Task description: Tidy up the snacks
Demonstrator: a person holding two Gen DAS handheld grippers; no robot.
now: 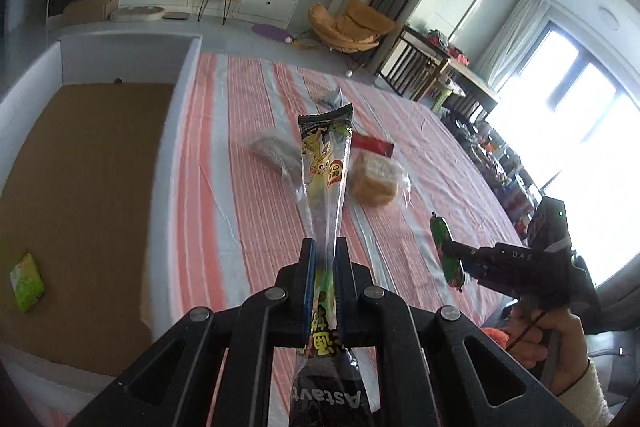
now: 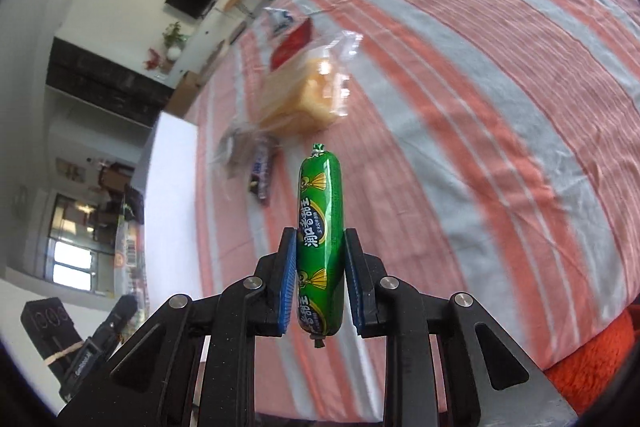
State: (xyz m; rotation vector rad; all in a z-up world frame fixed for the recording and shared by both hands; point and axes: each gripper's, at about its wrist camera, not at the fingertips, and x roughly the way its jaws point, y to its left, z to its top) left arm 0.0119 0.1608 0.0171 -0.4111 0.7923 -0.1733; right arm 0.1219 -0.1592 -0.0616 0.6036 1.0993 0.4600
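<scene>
Jaws on both sides are clamped down on something; the left gripper (image 1: pixel 324 255) has its jaws pinched tight on a long clear snack packet (image 1: pixel 326 167) with green and yellow cartoon print, which sticks up past the tips and also trails back toward the camera; the right gripper (image 2: pixel 320 247) has its blue-padded jaws closed around a green sausage stick (image 2: pixel 320 227), gripped near its lower half so the top end pokes up well beyond the pads (image 2: pixel 289 275)

Both snacks are lifted above the counter (image 1: pixel 248 211), which is covered in a pink-and-grey striped cloth; in the left view you can see the right gripper off to the side with the sausage held out over the cloth edge

Still lying on the cloth: a wrapped bread loaf (image 1: pixel 374 179), a red sachet (image 1: pixel 374 145) just behind it, a greyish wrapped bar (image 1: pixel 276 153) near the loaf, and a small clear-and-blue packet (image 1: pixel 332 99) further back; left of the counter there's a brown-bottomed tray (image 1: pixel 80 195) with one green snack pack (image 1: pixel 26 281) inside it, well apart from everything else
</scene>
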